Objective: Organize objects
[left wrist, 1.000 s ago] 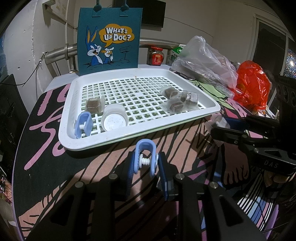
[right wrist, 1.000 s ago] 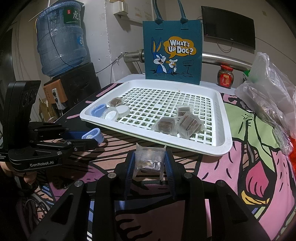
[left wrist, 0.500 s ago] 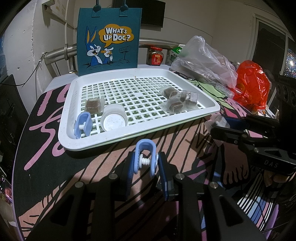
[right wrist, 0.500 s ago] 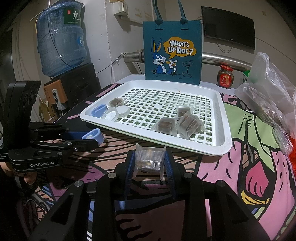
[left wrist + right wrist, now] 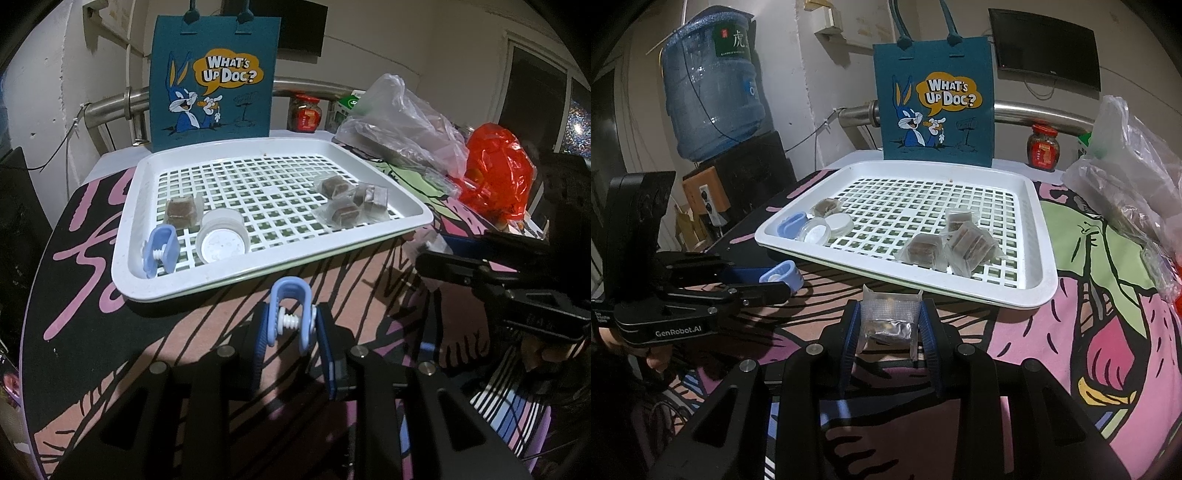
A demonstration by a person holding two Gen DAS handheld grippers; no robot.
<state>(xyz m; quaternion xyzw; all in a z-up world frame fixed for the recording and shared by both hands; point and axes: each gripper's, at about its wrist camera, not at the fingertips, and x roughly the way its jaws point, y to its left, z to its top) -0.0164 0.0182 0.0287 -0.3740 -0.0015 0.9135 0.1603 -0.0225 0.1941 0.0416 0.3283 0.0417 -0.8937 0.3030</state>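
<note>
The left tool is clamping a blue clip just short of the white tray. The right tool is pinching a clear snack packet above the tabletop, near the tray's front rim.

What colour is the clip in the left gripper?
Light blue clip with a white screw; clearest in the left wrist view.
</note>
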